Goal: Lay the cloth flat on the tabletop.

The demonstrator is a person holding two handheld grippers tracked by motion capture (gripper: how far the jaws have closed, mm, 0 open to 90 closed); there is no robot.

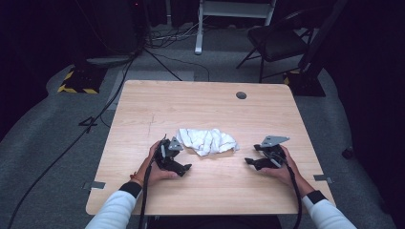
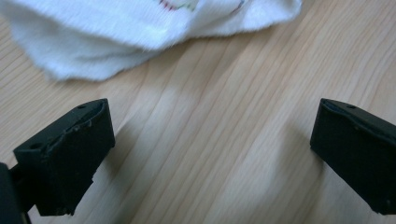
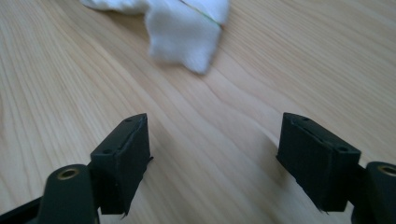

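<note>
High view: both hands rest low, left gripper (image 1: 184, 169) and right gripper (image 1: 249, 161) gaping empty, flanking the white cloth (image 1: 207, 140).

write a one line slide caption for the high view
Two open grippers, left and right, flank a crumpled white cloth on the table.

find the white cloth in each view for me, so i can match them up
High view: the white cloth lies crumpled at table centre, between the two grippers.
Left gripper view: along the top edge, left of centre.
Right gripper view: top edge, centre.
Shared landmark: the wooden table.
</note>
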